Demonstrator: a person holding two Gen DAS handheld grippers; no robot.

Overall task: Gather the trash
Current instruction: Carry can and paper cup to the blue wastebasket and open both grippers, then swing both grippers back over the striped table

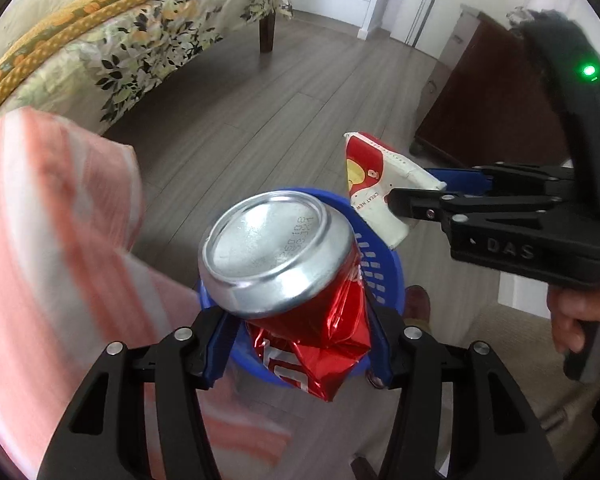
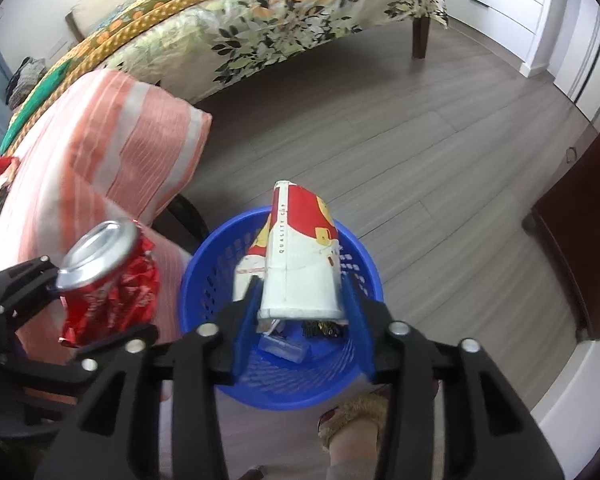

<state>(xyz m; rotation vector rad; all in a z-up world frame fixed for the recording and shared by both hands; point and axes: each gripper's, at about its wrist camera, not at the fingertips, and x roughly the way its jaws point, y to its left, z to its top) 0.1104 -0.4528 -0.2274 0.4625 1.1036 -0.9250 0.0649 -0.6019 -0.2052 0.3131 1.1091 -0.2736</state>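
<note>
Both grippers hang over the blue basket (image 2: 204, 264). The left gripper (image 1: 296, 348) has its fingers spread, the crushed red can (image 1: 300, 280) loose between them. At the can's 2 o'clock, the right gripper (image 2: 300, 320) stands parted around the flattened paper cup (image 2: 300, 264) (some scraps already lie inside the basket).

Can (image 1: 288, 280) and cup (image 2: 300, 264) above basket (image 2: 204, 264), bed (image 2: 260, 20) behind

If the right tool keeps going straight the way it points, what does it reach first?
Probably the blue basket: the right tool points down into its mouth, a flattened paper cup between its fingers. Likely first contact is the clear wrapper at the bottom; depth is hard to judge.
</note>
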